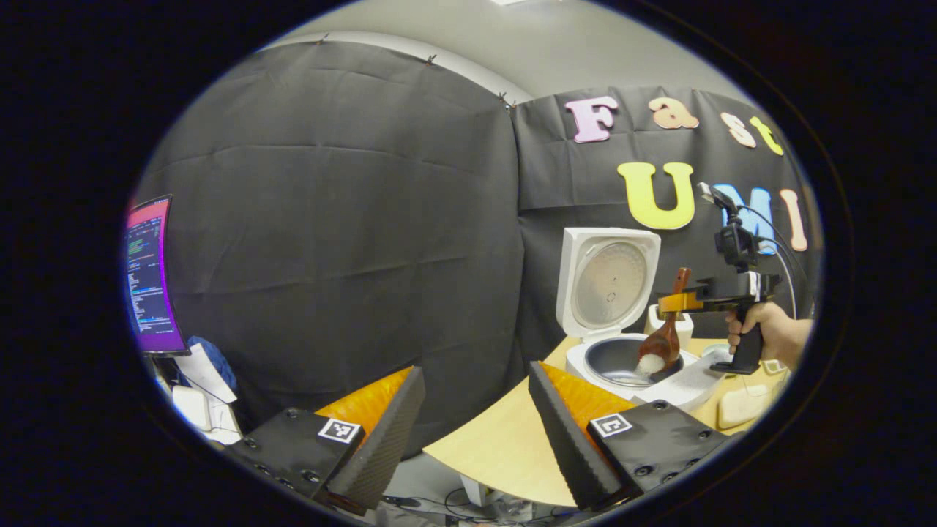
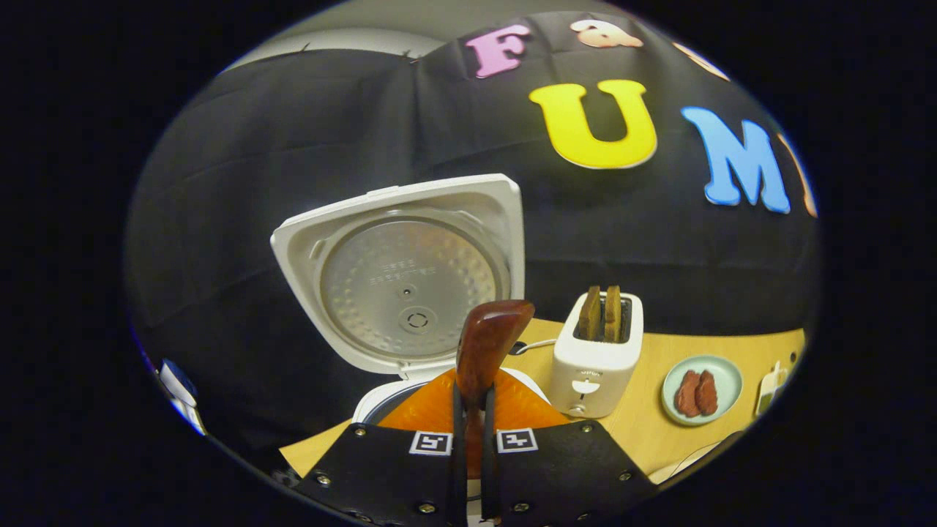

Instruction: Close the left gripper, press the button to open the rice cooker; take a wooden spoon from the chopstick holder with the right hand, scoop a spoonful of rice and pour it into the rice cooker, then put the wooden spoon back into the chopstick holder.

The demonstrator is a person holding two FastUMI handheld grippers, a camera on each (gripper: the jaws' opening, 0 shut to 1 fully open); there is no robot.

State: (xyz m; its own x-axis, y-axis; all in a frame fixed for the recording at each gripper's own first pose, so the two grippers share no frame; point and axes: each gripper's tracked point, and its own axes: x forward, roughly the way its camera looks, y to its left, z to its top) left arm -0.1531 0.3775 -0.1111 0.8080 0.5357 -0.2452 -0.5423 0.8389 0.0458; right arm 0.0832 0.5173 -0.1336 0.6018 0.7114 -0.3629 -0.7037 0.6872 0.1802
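At right of the left gripper view, the right gripper [image 1: 677,301] clamps a wooden spoon [image 1: 662,344] (loaded with rice [image 1: 649,363]) over the open rice cooker [image 1: 622,359]; the left gripper [image 1: 476,432] gapes wide.

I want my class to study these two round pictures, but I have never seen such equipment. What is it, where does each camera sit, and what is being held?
No robot: a person holds two hand tools with two fingers each, and a camera rides on each.

In the left gripper view, the left gripper hangs open and empty, watching the right gripper from the side. It clamps a brown wooden spoon tipping white rice into the open white rice cooker.

The right gripper view looks past the spoon's handle at the cooker's lid, a white toaster and a green plate on the wooden table.
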